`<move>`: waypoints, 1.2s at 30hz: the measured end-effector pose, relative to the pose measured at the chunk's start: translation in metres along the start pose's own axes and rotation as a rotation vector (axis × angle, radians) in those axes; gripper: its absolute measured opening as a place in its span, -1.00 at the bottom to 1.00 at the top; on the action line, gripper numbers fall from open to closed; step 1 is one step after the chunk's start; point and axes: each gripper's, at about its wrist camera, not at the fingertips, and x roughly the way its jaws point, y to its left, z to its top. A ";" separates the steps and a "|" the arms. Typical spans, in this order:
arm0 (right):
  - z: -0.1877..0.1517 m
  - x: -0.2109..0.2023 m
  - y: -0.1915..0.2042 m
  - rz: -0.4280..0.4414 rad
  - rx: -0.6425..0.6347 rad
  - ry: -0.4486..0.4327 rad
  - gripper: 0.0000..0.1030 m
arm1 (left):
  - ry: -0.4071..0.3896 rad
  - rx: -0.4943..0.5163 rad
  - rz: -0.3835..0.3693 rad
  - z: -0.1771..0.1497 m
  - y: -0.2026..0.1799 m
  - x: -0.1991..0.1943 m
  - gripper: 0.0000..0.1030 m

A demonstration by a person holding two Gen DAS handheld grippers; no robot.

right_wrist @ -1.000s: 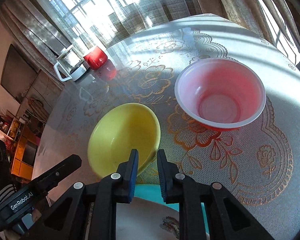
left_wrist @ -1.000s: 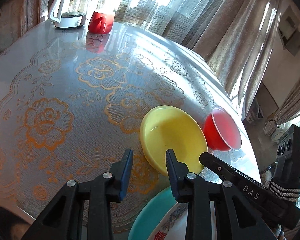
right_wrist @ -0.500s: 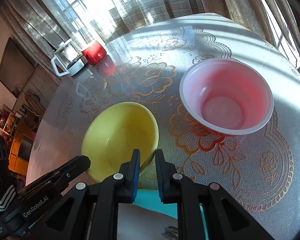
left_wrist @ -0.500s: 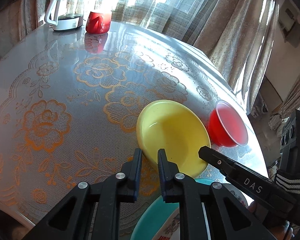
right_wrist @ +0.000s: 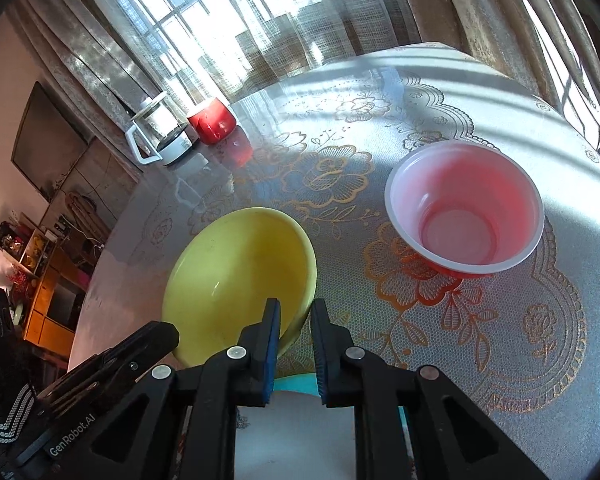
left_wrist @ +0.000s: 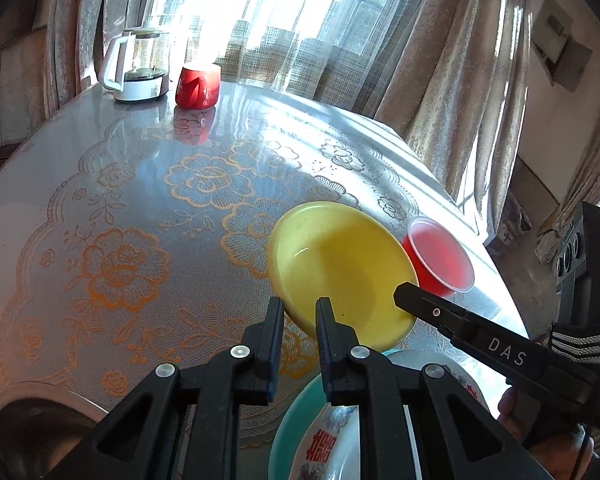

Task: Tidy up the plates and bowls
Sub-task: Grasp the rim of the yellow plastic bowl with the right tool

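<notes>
glossy round yellow bowl (left_wrist: 340, 268), lacy tablecloth (left_wrist: 120, 208)

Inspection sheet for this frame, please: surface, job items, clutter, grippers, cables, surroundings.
Surface: round table with a floral lace cloth under a glossy cover.
Job's things: yellow bowl, tilted, rim held at two places; red bowl upright beside it, apart; teal plate at the near edge with a white printed dish on it.
Clutter: glass kettle and red mug at the far edge.
Grippers: left gripper and right gripper each closed on the yellow bowl's rim.
Cables: nothing seen.
Surroundings: curtained window; orange cabinet.
</notes>
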 end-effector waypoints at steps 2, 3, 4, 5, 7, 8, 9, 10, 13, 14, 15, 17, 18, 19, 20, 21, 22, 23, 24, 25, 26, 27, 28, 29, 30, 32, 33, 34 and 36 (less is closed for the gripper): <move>-0.002 -0.006 0.004 0.016 -0.003 -0.008 -0.71 | -0.013 -0.005 -0.011 -0.002 0.003 -0.010 -0.69; -0.004 -0.009 0.006 0.023 -0.006 -0.012 -0.71 | -0.019 -0.005 -0.017 -0.004 0.003 -0.014 -0.69; -0.005 -0.012 0.008 0.032 -0.010 -0.018 -0.71 | -0.024 -0.005 -0.030 -0.007 0.004 -0.020 -0.69; -0.007 -0.015 0.011 0.048 -0.014 -0.022 -0.71 | -0.027 -0.006 -0.042 -0.008 0.004 -0.024 -0.69; -0.012 -0.020 0.019 0.074 -0.028 -0.023 -0.71 | -0.049 0.003 -0.051 -0.012 0.002 -0.036 -0.69; -0.015 -0.023 0.025 0.073 -0.046 -0.029 -0.71 | -0.060 0.011 -0.048 -0.014 0.001 -0.041 -0.69; -0.017 -0.025 0.030 0.062 -0.070 -0.037 -0.71 | -0.065 0.018 -0.045 -0.015 0.000 -0.044 -0.69; -0.019 -0.026 0.036 0.050 -0.091 -0.047 -0.71 | -0.065 0.017 -0.040 -0.017 0.001 -0.045 -0.69; -0.021 -0.022 0.039 0.010 -0.096 -0.039 -0.74 | -0.050 -0.015 -0.023 -0.017 0.011 -0.046 -0.69; -0.020 -0.022 0.037 0.017 -0.086 -0.039 -0.74 | -0.050 -0.031 -0.013 -0.016 0.014 -0.046 -0.69; -0.019 -0.022 0.035 0.016 -0.075 -0.043 -0.74 | -0.047 -0.042 -0.012 -0.015 0.018 -0.045 -0.69; -0.016 -0.024 0.028 0.013 -0.051 -0.048 -0.70 | -0.041 -0.058 -0.017 -0.012 0.023 -0.043 -0.67; -0.015 -0.024 0.024 0.021 -0.032 -0.045 -0.69 | -0.041 -0.069 -0.009 -0.011 0.024 -0.041 -0.61; -0.014 -0.023 0.019 0.023 -0.014 -0.045 -0.66 | -0.038 -0.081 -0.008 -0.009 0.026 -0.039 -0.44; -0.013 -0.023 0.015 0.020 -0.001 -0.045 -0.59 | -0.025 -0.093 -0.018 -0.008 0.028 -0.035 -0.37; -0.012 -0.021 0.012 0.018 0.011 -0.041 -0.55 | -0.009 -0.109 -0.030 -0.007 0.031 -0.030 -0.32; -0.011 -0.019 0.008 0.021 0.026 -0.032 -0.47 | 0.003 -0.120 -0.035 -0.006 0.032 -0.026 -0.32; -0.010 -0.016 0.005 0.026 0.039 -0.021 -0.42 | 0.012 -0.122 -0.034 -0.005 0.033 -0.022 -0.32; -0.009 -0.013 0.002 0.029 0.047 -0.009 -0.41 | 0.020 -0.122 -0.029 -0.005 0.033 -0.017 -0.32; -0.008 -0.010 -0.001 0.022 0.051 0.002 -0.41 | 0.036 -0.127 -0.022 -0.005 0.033 -0.011 -0.32; -0.007 -0.006 -0.003 0.012 0.054 0.010 -0.40 | 0.054 -0.136 -0.023 -0.006 0.033 -0.004 -0.32; -0.007 -0.002 -0.005 -0.001 0.059 0.021 -0.40 | 0.065 -0.143 -0.028 -0.006 0.033 0.001 -0.33; -0.006 0.003 -0.007 -0.011 0.064 0.037 -0.40 | 0.071 -0.144 -0.033 -0.007 0.032 0.005 -0.34; -0.005 0.008 -0.008 -0.011 0.069 0.051 -0.40 | 0.077 -0.135 -0.032 -0.007 0.030 0.009 -0.36; -0.005 0.012 -0.009 -0.010 0.067 0.061 -0.40 | 0.086 -0.122 -0.028 -0.007 0.028 0.014 -0.37; -0.006 0.022 -0.009 -0.020 0.054 0.079 -0.43 | 0.115 -0.106 -0.014 -0.008 0.025 0.027 -0.37; -0.007 0.026 -0.008 -0.023 0.051 0.088 -0.49 | 0.128 -0.110 -0.018 -0.009 0.025 0.032 -0.48; -0.007 0.030 -0.008 -0.020 0.046 0.096 -0.63 | 0.141 -0.115 -0.034 -0.009 0.024 0.036 -0.57; -0.008 0.031 -0.005 -0.031 0.027 0.087 -0.66 | 0.119 -0.107 -0.023 -0.009 0.022 0.035 -0.57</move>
